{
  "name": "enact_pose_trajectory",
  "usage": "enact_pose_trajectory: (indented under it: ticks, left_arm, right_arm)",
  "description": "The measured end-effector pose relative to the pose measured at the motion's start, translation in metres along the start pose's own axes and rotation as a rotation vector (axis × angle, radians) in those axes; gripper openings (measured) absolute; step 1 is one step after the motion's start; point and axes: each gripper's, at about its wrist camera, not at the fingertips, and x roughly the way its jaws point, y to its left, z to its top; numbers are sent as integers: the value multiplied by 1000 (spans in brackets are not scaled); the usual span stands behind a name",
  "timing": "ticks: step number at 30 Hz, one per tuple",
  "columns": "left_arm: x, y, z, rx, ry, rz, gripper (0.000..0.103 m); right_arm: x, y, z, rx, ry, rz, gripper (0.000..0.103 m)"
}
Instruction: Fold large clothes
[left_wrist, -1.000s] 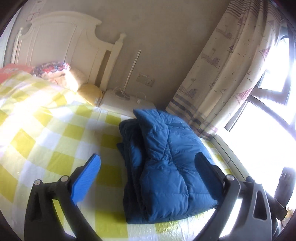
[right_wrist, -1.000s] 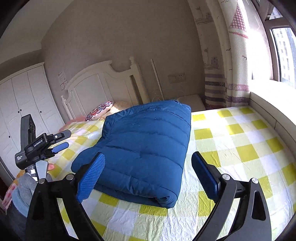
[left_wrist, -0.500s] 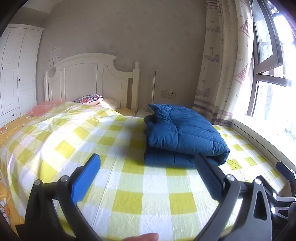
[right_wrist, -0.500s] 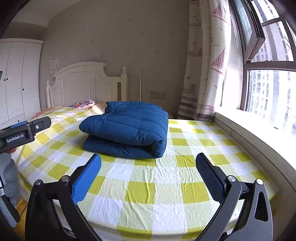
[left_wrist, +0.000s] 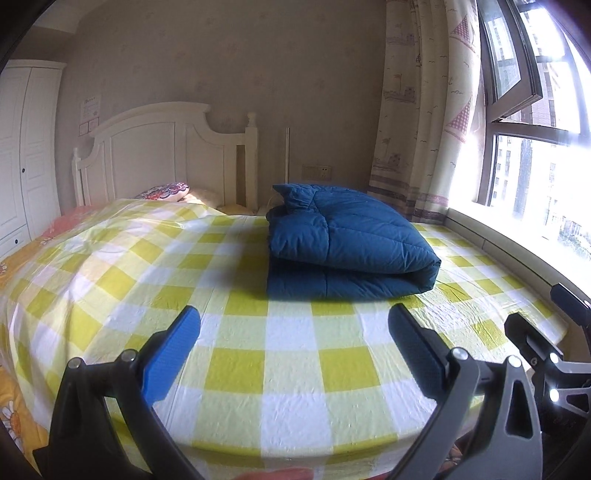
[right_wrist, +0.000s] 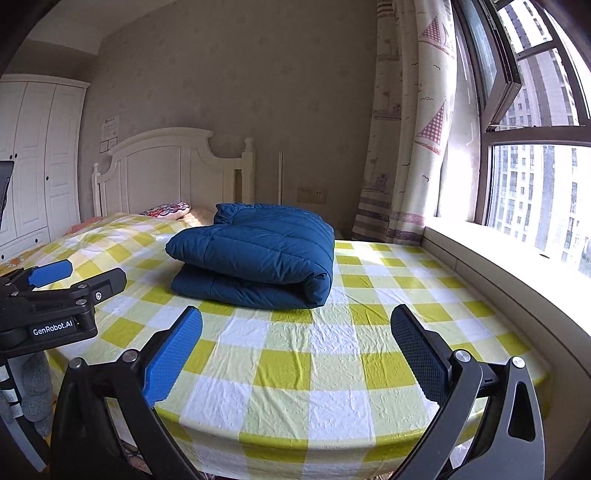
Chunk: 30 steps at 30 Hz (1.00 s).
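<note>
A dark blue quilted jacket (left_wrist: 343, 240) lies folded into a thick bundle on the yellow-and-white checked bed (left_wrist: 288, 362); the right wrist view shows the same jacket (right_wrist: 258, 254) mid-bed. My left gripper (left_wrist: 295, 332) hangs open over the foot of the bed, well short of the jacket, nothing between its fingers. My right gripper (right_wrist: 295, 332) is also wide open and empty, likewise back from the bundle. The left gripper (right_wrist: 79, 275) shows at the left edge of the right wrist view, and part of the right gripper's frame (left_wrist: 543, 350) at the right edge of the left wrist view.
A white headboard (left_wrist: 162, 155) and patterned pillow (left_wrist: 166, 191) stand at the far end. A curtain (left_wrist: 421, 110) and window sill (right_wrist: 509, 254) run along the right side. A white wardrobe (right_wrist: 37, 166) is at the left. A fingertip (left_wrist: 280, 473) shows at the bottom edge.
Both grippers have pulled back from over the jacket to the foot of the bed and levelled out. The jacket stays folded where it lay. The right jaws stand slightly wider.
</note>
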Motion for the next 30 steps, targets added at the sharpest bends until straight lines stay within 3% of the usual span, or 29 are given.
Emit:
enact_pose_trajectory:
  ticks: [30]
  left_arm:
    - [3,-2,-9,23,5,22,101]
  right_arm:
    - [0,5,-3,10,2,13,98]
